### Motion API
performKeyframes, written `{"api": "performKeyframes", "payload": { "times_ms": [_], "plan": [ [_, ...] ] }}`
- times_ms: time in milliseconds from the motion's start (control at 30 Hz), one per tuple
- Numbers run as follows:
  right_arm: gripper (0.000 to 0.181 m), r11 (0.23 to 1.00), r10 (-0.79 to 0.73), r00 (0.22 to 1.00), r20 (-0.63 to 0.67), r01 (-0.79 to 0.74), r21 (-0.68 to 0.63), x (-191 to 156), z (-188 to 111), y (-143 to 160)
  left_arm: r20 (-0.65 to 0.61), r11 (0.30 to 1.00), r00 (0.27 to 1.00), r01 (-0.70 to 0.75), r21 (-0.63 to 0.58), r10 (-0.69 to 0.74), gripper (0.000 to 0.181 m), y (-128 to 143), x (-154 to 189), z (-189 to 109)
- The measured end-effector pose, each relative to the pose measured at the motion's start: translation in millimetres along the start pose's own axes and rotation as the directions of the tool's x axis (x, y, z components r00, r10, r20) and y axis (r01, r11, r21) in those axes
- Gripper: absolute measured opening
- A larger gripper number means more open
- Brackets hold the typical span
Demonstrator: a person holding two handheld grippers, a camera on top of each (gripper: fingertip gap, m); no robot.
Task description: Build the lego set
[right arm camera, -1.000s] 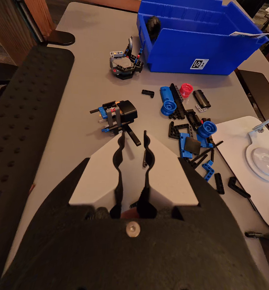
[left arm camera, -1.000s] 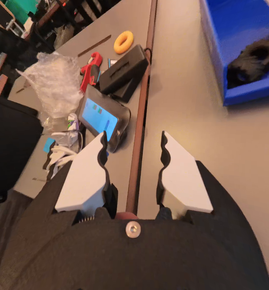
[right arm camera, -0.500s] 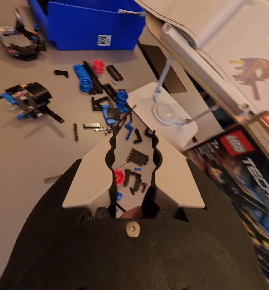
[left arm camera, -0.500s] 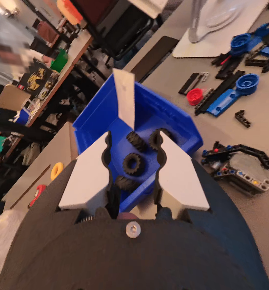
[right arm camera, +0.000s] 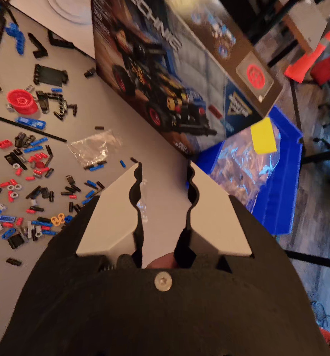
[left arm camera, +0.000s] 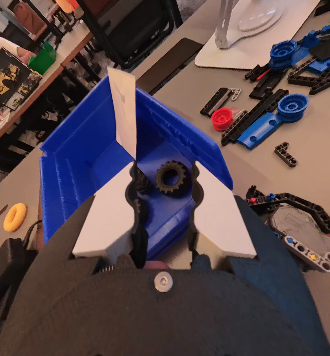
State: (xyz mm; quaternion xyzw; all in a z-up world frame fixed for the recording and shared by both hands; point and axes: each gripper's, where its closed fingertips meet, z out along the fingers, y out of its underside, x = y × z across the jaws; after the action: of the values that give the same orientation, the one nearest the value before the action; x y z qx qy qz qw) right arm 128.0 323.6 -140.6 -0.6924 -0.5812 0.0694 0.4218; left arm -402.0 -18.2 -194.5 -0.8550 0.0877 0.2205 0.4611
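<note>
The lego set lies scattered in pieces on the grey counter (left arm camera: pixel 189 81). In the left wrist view, the open blue plastic bin (left arm camera: pixel 64 173) serves as landmark: inside it sits 1 black knobbly rubber tyre (left arm camera: pixel 171 182) in full sight, with at least 2 more black tyres partly hidden behind the left claw's finger. A white paper strip (left arm camera: pixel 124 113) leans upright against the bin's back wall. The left claw (left arm camera: pixel 163 167) hovers over the bin's near edge, its 2 white wavy-edged fingers spread wide with nothing between them.

Right of the bin lie 1 red ribbed wheel hub (left arm camera: pixel 221 119), 2 blue wheel hubs (left arm camera: pixel 292 107) (left arm camera: pixel 281 53), 1 flat blue curved panel (left arm camera: pixel 256 133), 1 small black L-shaped beam (left arm camera: pixel 285 157) and several long black holed beams. Just right of the bin's near corner sits a part-built grey and black chassis (left arm camera: pixel 298 225) with an angular black frame. Beyond the bin's right side stands a white flat-based stand (left arm camera: pixel 237 38). Left of the bin lies 1 yellow ring (left arm camera: pixel 15 216).

In the right wrist view, the right claw (right arm camera: pixel 164 167) is also spread and empty, held above the counter. Many small red, blue, black and grey pins are strewn there, with 1 red wheel hub (right arm camera: pixel 22 102), 1 crinkled clear plastic bag (right arm camera: pixel 94 148), the printed cardboard set box (right arm camera: pixel 170 77), and a second blue bin (right arm camera: pixel 283 183) holding clear bags and 1 yellow tag (right arm camera: pixel 263 135).
</note>
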Motion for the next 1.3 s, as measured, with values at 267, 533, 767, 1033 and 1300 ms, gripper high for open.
{"api": "performKeyframes", "payload": {
  "times_ms": [267, 533, 767, 1033, 1300],
  "plan": [
    [0.045, 0.998, 0.059, 0.998, 0.031, -0.058, -0.015, -10, 16, 33, 0.061, 0.997, 0.996, 0.069, -0.036, -0.066, 0.051, 29, -14, -16],
    [0.045, 0.996, 0.091, 0.993, 0.071, -0.092, 0.003, -25, 34, 38, 0.235, 0.987, 0.967, 0.126, -0.102, -0.099, 0.05, 71, -64, -40],
    [0.044, 0.997, 0.082, 0.992, 0.094, -0.082, -0.002, -42, 42, 31, 0.218, 0.995, 0.971, 0.102, -0.024, -0.094, 0.042, 60, -56, -39],
    [0.042, 0.997, 0.045, 0.993, 0.113, -0.051, 0.051, -68, 43, 0, 0.021, 0.984, 0.993, -0.111, -0.142, 0.115, 0.053, -9, -58, 66],
    [0.041, 0.997, 0.013, 0.992, 0.125, -0.022, 0.072, -88, 39, -8, -0.048, 0.931, 0.976, -0.219, -0.291, 0.214, 0.0, 6, -68, 141]
  ]
}}
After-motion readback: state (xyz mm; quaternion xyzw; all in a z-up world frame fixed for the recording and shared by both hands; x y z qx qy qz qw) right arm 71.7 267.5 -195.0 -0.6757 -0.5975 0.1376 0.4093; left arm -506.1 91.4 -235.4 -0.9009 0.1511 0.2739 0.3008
